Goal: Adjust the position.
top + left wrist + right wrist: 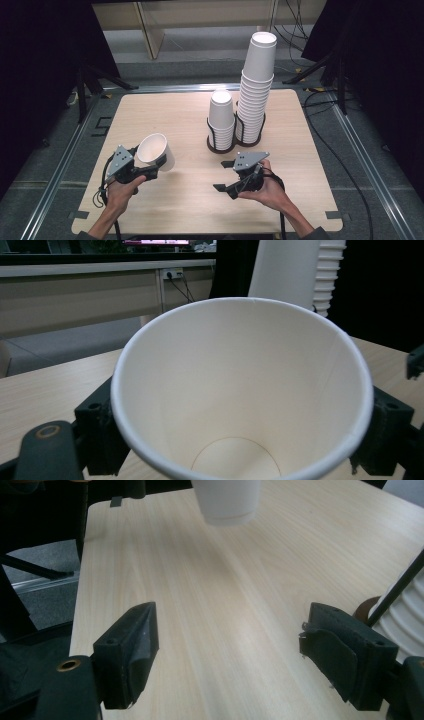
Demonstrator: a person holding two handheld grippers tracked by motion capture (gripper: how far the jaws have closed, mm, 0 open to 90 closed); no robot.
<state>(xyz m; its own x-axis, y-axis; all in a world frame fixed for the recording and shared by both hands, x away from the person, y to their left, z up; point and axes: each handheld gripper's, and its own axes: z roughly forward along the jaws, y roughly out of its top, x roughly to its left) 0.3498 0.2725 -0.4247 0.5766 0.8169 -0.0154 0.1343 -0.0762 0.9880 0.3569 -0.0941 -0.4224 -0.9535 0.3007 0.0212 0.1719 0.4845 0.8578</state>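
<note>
Left gripper (159, 162): jaws closed on a single white paper cup (156, 151), one jaw on each side of the wall below the rim; the left gripper view looks straight into the cup (240, 390), its round bottom visible. Cup tilted, mouth turned up and toward the person, raised over the table's near-left part.

Right gripper (223, 175): jaws spread wide, nothing between them; in the right gripper view bare wood lies between the two black jaws (227, 655).

Table (165, 200): light wood, rounded corners. Open surface across the near half and the whole left side; far-left corner free.

Cup holder (221, 144): dark wire rack with two rings, right of centre, toward the far edge. Short stack of cups (221, 117) in the left ring, tall stack of cups (256, 95) in the right ring, the two just beside each other. The right gripper sits near the rack, on its near side; rack's edge shows at the right of the right gripper view.

Left hand (120, 192): comes in from the near edge, gripper angled to the right and away.

Right hand (267, 187): gripper pointed left, toward the other
</note>
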